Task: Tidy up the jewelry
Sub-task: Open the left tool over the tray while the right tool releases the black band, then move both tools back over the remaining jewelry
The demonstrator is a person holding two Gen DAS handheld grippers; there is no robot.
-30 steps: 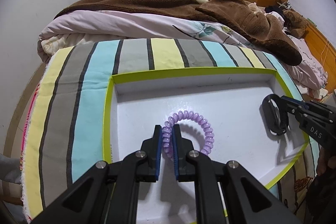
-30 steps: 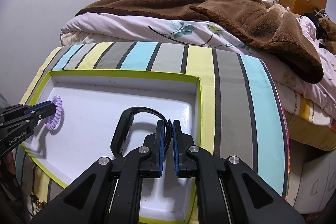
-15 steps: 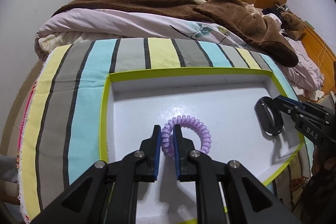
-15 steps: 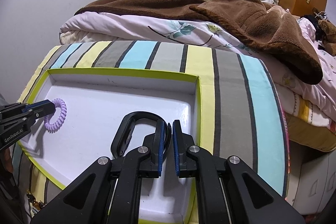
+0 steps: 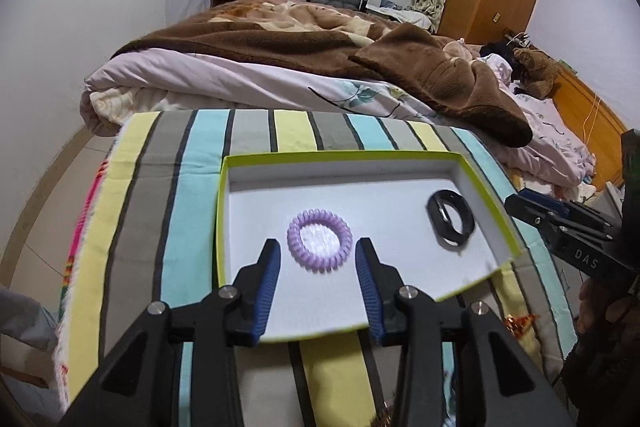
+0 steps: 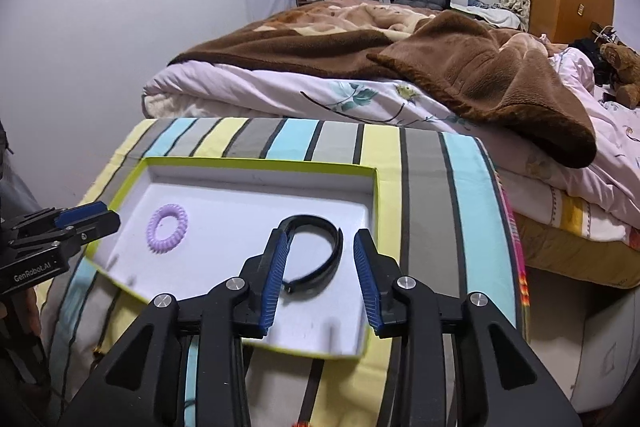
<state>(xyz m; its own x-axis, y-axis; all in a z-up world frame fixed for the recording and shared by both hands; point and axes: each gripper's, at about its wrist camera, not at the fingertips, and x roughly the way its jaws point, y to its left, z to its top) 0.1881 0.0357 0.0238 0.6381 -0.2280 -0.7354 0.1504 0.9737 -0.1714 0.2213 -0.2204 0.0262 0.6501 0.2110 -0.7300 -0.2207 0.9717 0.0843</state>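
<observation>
— Status? 
— Both items lie free in the white tray: purple spiral hair tie centre frame, black bracelet too. My left gripper and right gripper are opening, empty.
— Next? 
— I judge placement finished; fetch remaining jewelry.

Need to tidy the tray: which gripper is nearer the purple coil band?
Left. The left gripper, jaws opening, frames the purple coil band; the right gripper hangs over the black band.
</observation>
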